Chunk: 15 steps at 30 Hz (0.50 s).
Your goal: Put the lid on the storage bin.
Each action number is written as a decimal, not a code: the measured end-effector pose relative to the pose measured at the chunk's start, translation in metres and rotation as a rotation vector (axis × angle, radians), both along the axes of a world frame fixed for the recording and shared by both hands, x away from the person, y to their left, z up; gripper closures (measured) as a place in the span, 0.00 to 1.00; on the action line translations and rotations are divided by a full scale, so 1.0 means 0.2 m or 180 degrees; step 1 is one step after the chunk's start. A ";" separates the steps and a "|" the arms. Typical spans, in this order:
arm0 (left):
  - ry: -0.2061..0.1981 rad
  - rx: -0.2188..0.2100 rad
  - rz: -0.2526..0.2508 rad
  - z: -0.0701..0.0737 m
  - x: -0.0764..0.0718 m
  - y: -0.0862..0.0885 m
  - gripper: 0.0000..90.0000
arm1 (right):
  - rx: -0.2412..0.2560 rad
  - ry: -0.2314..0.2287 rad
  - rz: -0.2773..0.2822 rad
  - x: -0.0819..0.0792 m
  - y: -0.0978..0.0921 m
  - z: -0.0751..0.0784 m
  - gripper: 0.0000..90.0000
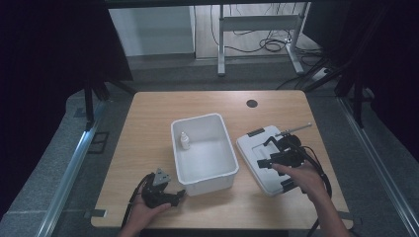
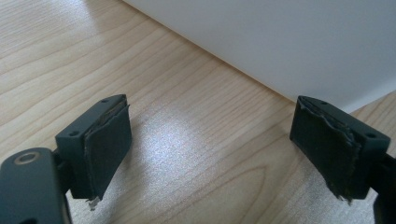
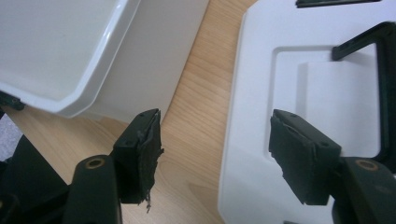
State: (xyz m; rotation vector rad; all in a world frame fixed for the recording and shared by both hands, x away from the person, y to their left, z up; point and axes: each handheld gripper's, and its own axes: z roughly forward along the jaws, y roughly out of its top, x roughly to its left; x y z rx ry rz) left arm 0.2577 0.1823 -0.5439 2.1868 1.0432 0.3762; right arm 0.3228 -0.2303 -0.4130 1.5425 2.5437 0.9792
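Lid [image 1: 262, 158] isn't on the white bin [image 1: 203, 153] yet, right gripper [image 3: 215, 154] spread wide over its left edge, left gripper [image 2: 210, 149] released near bottom-left.

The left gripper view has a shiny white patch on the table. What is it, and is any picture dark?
In the left gripper view, light glares off the wooden table between the open fingers. The high view is dim, with black corners. The right gripper view is bright and sharp on the lid.

Both tongs [image 1: 179, 193] [image 1: 266, 163] gaping, jaws wide apart
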 end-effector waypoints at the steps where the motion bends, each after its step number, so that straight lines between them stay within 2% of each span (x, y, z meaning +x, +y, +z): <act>1: 0.0000 0.0001 0.0000 0.00 0.00 0.00 0.14 | -0.0023 0.0018 -0.0008 0.02 0.00 0.01 0.40; 6: 0.0001 0.0001 -0.0001 0.00 0.00 0.00 0.14 | -0.0135 0.0130 -0.0073 0.11 -0.03 0.02 0.45; 8: 0.0005 -0.0004 0.0007 0.00 0.00 0.00 0.14 | -0.0151 0.0147 -0.0081 0.13 -0.03 0.02 0.46; 11: 0.0005 -0.0006 0.0004 0.00 0.00 0.00 0.14 | -0.0256 0.0271 -0.0157 0.21 -0.07 0.00 0.48; 13: 0.0005 -0.0005 0.0004 0.00 0.00 0.00 0.14 | -0.0281 0.0299 -0.0176 0.23 -0.08 0.00 0.49; 15: 0.0005 -0.0005 0.0004 0.00 0.00 0.00 0.14 | -0.0383 0.0366 -0.0228 0.30 -0.11 -0.02 0.50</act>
